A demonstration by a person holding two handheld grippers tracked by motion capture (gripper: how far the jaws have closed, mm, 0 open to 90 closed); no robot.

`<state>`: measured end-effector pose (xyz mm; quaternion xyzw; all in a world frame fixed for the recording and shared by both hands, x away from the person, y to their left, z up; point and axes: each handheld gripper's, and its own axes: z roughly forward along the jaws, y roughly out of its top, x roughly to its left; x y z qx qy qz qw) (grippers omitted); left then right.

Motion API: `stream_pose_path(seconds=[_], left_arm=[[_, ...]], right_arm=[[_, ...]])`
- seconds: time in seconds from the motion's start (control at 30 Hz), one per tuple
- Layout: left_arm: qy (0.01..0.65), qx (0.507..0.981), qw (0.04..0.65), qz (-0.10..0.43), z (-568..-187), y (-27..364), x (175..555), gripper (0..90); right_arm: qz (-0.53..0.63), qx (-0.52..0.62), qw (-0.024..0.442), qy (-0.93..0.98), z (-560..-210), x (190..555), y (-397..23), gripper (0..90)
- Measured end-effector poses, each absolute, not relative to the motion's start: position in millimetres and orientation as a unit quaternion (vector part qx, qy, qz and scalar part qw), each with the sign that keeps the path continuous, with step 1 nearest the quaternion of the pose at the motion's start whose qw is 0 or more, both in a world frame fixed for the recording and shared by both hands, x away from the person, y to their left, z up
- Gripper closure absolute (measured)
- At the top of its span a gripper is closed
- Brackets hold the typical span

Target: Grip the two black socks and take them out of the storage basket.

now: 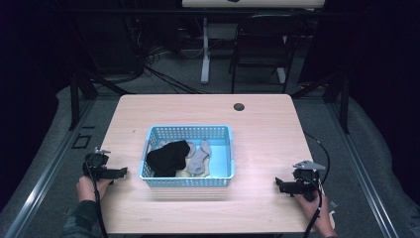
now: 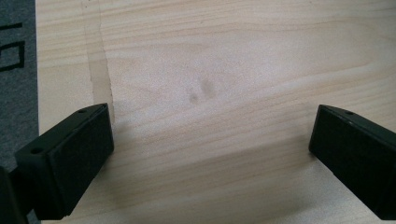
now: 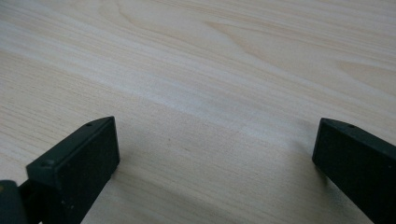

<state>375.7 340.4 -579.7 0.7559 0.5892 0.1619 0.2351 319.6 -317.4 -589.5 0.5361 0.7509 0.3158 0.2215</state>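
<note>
The blue basket stands in the middle of the table, holding a black sock and grey socks. They look soft and light; pinch a raised fold. The left gripper and right gripper rest wide apart, both with jaws spread, empty.

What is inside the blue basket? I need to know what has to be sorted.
The blue basket holds a black garment on the left, a grey sock beside it, and something pale at the front. Whatever lies under the black garment is covered.
</note>
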Motion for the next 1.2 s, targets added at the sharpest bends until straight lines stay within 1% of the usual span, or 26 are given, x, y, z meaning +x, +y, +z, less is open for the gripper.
stream_pose_path(seconds=[0.6,0.83,0.93,1.1,1.2], left_arm=[[0.587,0.76,0.23,0.158,-578.8,340.2,376.8,0.0],[0.574,0.772,0.225,0.154,-577.7,338.6,377.0,0.1],[0.567,0.779,0.216,0.155,-575.4,337.3,377.5,0.4],[0.564,0.778,0.225,0.161,-567.6,337.3,376.7,0.2],[0.561,0.781,0.229,0.15,-561.8,336.7,376.8,0.1]], right_arm=[[0.316,0.541,0.225,0.746,-589.7,319.0,-316.3,0.0],[0.316,0.54,0.225,0.747,-589.8,318.9,-316.3,0.0],[0.316,0.541,0.225,0.747,-589.8,319.0,-316.3,0.0],[0.316,0.54,0.225,0.747,-589.7,319.1,-316.4,0.0],[0.316,0.54,0.224,0.747,-589.8,319.1,-316.5,0.0]])
